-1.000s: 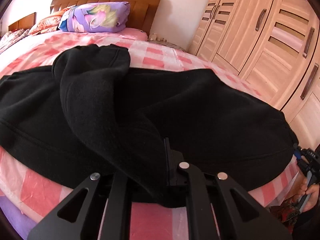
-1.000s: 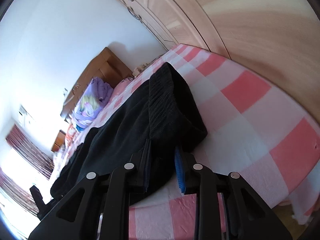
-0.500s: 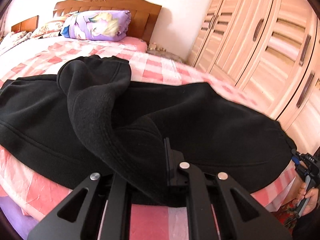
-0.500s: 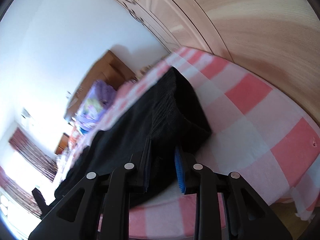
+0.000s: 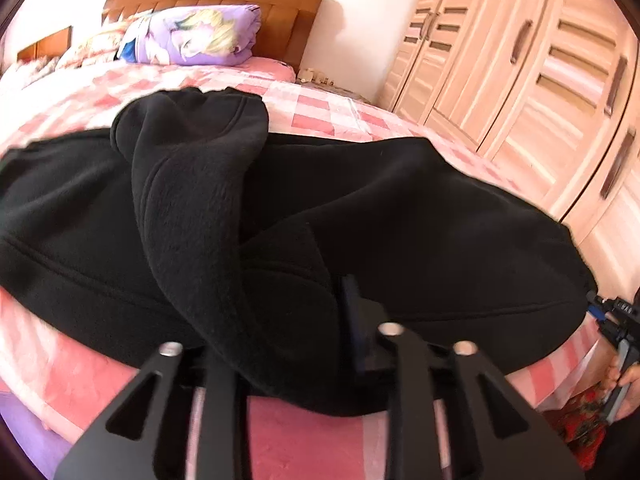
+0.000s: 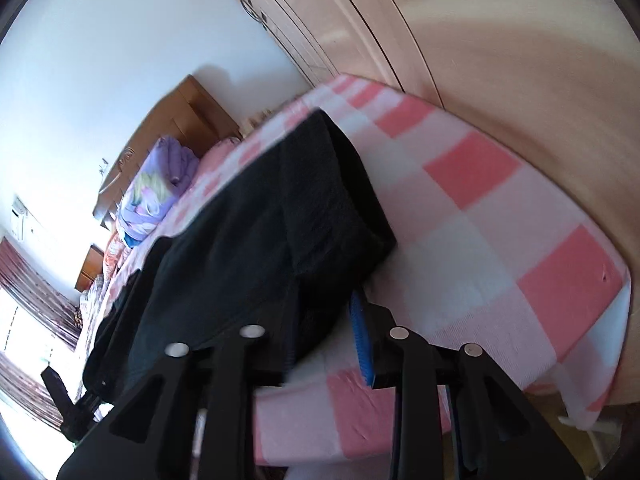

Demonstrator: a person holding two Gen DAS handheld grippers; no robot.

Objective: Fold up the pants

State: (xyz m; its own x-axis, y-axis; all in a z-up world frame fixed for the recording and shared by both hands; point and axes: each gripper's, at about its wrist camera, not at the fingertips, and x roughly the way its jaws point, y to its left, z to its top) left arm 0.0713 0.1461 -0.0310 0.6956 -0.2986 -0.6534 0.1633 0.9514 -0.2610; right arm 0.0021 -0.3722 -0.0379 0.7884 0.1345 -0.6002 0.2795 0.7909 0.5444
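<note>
My left claw (image 5: pixel 288 320) sits low at the near edge of the pink-and-white checked bedsheet (image 5: pixel 328 112). Its jaws are opening, with a thick fold of the black fleece pants (image 5: pixel 400 216) lying between them; the right-hand blue-padded finger (image 5: pixel 356 320) stands clear of the cloth, the other finger is buried under the fabric, so I cannot tell whether it still touches.

The pants are spread wide across the near part of the bed, one leg doubled back over the rest so that its cuff lies toward the far side.

My right claw (image 6: pixel 320 328) is at the waistband end of the pants, on the right of the bed near the light wooden wardrobe (image 5: pixel 540 60). Its jaws are opening too, the dark cloth between them but off the blue pad (image 6: pixel 362 340).

At the far end stand a brown wooden headboard (image 5: pixel 288 20) and a folded purple floral quilt (image 5: pixel 192 36).
</note>
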